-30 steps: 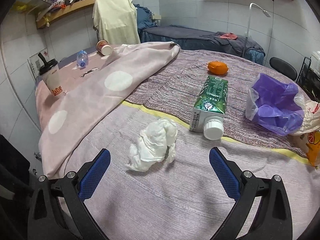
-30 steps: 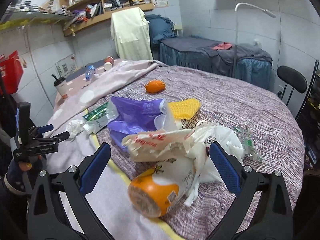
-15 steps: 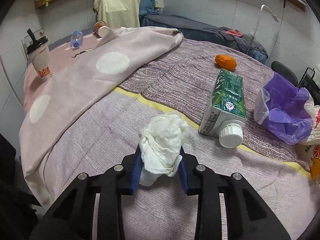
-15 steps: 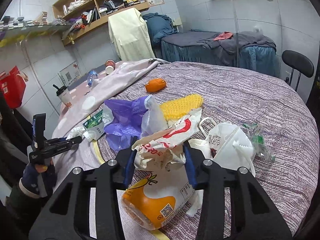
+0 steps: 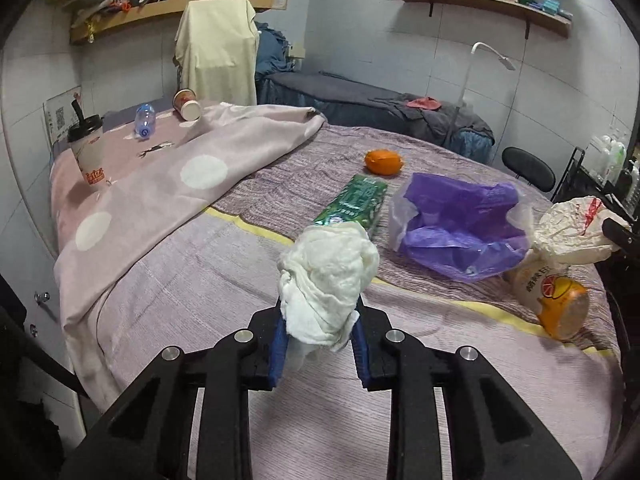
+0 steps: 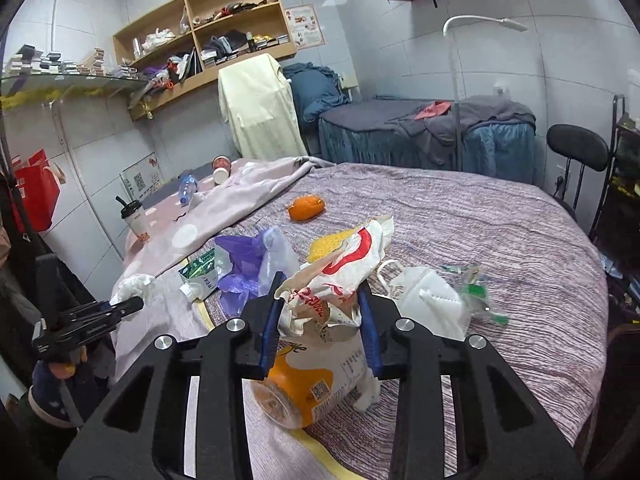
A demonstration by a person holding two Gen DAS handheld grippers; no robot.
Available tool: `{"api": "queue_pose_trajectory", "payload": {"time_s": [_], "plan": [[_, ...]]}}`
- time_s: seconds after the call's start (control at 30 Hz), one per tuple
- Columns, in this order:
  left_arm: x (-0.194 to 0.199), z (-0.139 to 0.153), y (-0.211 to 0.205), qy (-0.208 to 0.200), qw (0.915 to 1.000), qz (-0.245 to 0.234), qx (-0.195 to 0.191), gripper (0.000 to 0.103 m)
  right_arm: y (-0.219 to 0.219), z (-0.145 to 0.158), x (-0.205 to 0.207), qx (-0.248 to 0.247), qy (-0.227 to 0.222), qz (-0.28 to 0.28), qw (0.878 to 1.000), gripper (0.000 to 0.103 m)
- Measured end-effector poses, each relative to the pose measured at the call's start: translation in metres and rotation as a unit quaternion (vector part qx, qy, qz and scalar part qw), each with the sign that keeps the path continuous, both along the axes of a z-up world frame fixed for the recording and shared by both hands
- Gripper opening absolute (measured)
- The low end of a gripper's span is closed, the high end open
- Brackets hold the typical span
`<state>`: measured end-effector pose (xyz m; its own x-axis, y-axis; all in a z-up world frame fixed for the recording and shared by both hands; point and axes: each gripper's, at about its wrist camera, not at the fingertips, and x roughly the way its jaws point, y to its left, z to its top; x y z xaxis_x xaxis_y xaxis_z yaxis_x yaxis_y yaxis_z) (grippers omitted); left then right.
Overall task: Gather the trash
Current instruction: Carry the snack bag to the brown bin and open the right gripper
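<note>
Now a white tissue (image 5: 328, 280) is held between the blue pads (image 5: 277, 354) of the left gripper (image 5: 318, 348), whose jaws have just been closing on it; the wad is lifted clear of the bed (image 5: 224, 280). Just behind the tissue a green carton (image 5: 356, 200) is seen lying on its side, and to its right a purple bag (image 5: 460, 232) is spread on the bedcover. Further right an orange bottle (image 5: 556, 296) lies on its side.

By the right gripper (image 6: 320, 328) a crumpled white wrapper (image 6: 340, 276) with red print is clamped; its jaws too have just been closing, and the wrapper sits between the pads (image 6: 370, 336). The bottle is seen directly below this gripper, resting on the bed. Just to the right of the wrapper a white mask (image 6: 428, 300) lies, and beside it some clear green packaging (image 6: 476, 288). Behind the wrapper a yellow sponge (image 6: 332, 240) is partly hidden.

Further back an orange fruit (image 5: 382, 162) rests alone on the bedcover. On the pink blanket (image 5: 180, 184) at the far left a lidded cup (image 5: 88, 152) stands upright, with a small bottle (image 5: 144, 120) and a tipped paper cup (image 5: 187, 105) behind it.
</note>
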<state>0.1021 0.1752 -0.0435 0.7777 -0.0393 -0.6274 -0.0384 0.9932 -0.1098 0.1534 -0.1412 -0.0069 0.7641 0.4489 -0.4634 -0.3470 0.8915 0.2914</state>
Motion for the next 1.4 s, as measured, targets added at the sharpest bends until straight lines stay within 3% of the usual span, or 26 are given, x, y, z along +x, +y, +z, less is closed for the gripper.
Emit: {"api": "queue_pose_trajectory", "payload": {"time_s": [0.43,0.77,1.13,1.4], "plan": [[-0.023,0.024,-0.081,-0.038,0.9959,-0.078,-0.025,0.027,-0.072,0.006,-0.061,0.029,-0.028,-0.066,0.997,0.035],[-0.03,0.03,-0.165,-0.04,0.9819,-0.18,-0.044,0.027,-0.151,-0.008,-0.099,0.031,-0.02,-0.156,0.987,0.035],[-0.031,0.03,-0.251,-0.026,0.9582,-0.282,-0.041,0.027,-0.25,-0.042,-0.134,0.013,0.019,-0.294,0.956,0.035],[-0.031,0.028,-0.302,-0.014,0.9399,-0.339,-0.035,0.027,-0.289,-0.079,-0.149,-0.021,0.063,-0.355,0.933,0.035]]}}
